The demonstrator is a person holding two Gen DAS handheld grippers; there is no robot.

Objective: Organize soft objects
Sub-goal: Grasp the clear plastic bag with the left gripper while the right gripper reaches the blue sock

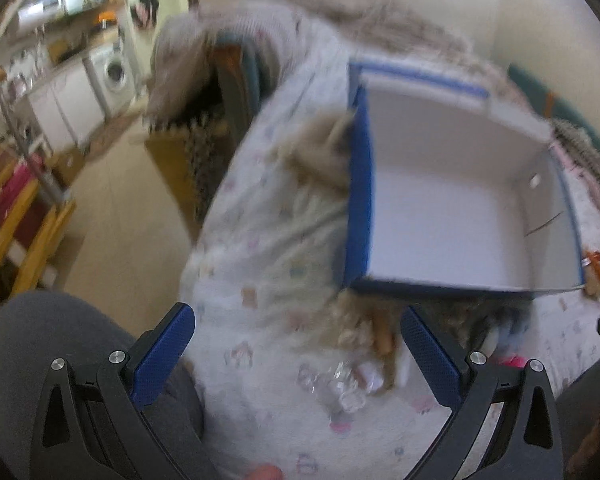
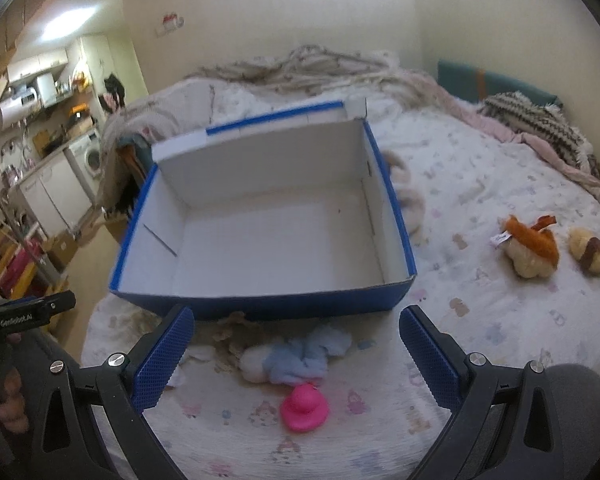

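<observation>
An empty blue cardboard box (image 2: 260,300) with a white inside stands on the bed; the left wrist view shows the same box (image 1: 360,200), blurred. My right gripper (image 2: 296,354) is open above a light blue and white plush (image 2: 296,356) and a pink rubber duck (image 2: 304,406), both just in front of the box. Right of the box lie an orange and cream plush (image 2: 530,250) and a brown and tan plush (image 2: 590,256). My left gripper (image 1: 296,356) is open over a blurred beige plush (image 1: 376,332) and a crinkled clear wrapper (image 1: 340,388). Another beige plush (image 1: 320,148) lies against the box's left wall.
The bed (image 2: 480,320) has a white patterned sheet. Crumpled blankets (image 2: 332,68) and a striped fuzzy throw (image 2: 540,120) lie at its far side. The bed's left edge drops to the floor (image 1: 112,216), with wooden furniture (image 1: 16,224) and a washing machine (image 2: 90,158) beyond.
</observation>
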